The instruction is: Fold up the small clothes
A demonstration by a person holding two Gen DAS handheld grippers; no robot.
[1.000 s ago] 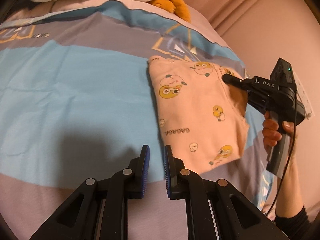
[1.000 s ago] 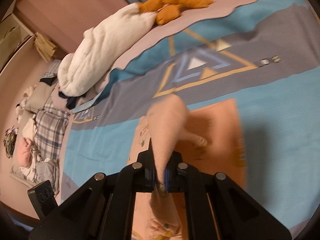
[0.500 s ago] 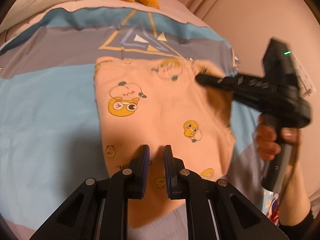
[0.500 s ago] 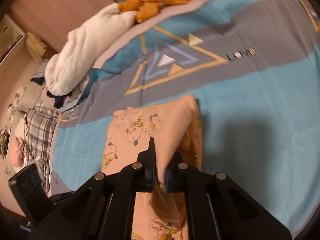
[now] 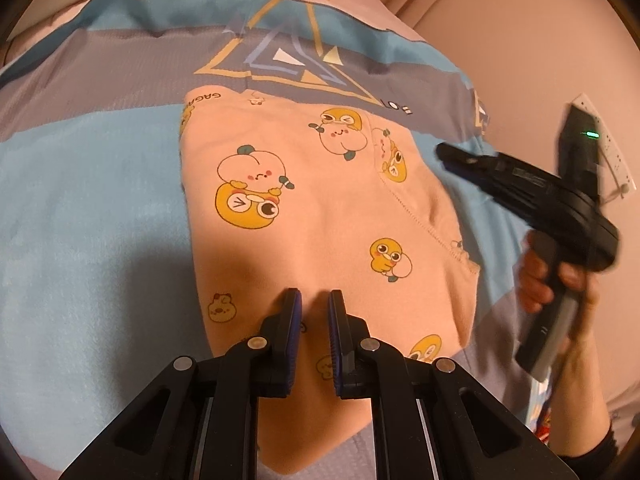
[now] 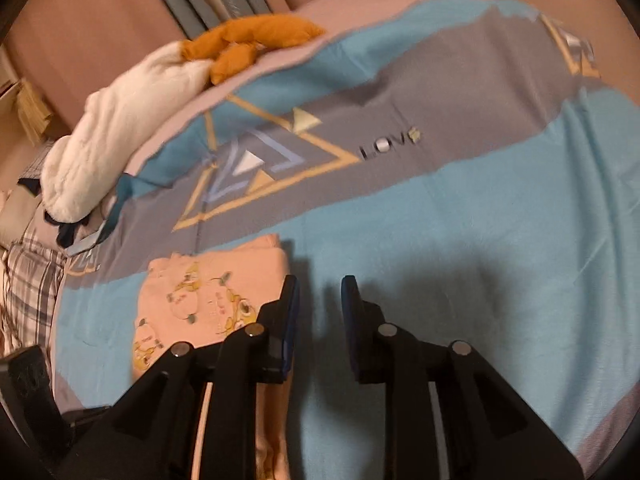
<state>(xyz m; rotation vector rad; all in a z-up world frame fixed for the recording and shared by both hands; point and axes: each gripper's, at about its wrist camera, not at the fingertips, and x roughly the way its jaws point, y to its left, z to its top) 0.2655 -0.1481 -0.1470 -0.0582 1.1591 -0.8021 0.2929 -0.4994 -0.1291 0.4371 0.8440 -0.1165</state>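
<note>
Left gripper (image 5: 315,304), jaws nearly together and empty, above the near part of the pink garment (image 5: 320,216). Right gripper (image 6: 319,292), jaws opening, empty, just beyond the garment's right edge. Garment lies flat, folded, on the bedspread (image 6: 480,232); open blue fabric surrounds it.

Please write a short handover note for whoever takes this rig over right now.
Left claw: nearly shut, empty, hovering over the near part of the pink garment.
Right claw: jaws opening, nothing between them, just off the garment's edge, over the bedspread.
Garment: lying on the bedspread, one side flap folded over the top.
Done: that side fold.
Left: probably the remaining folds; check that the edges line up.
</note>
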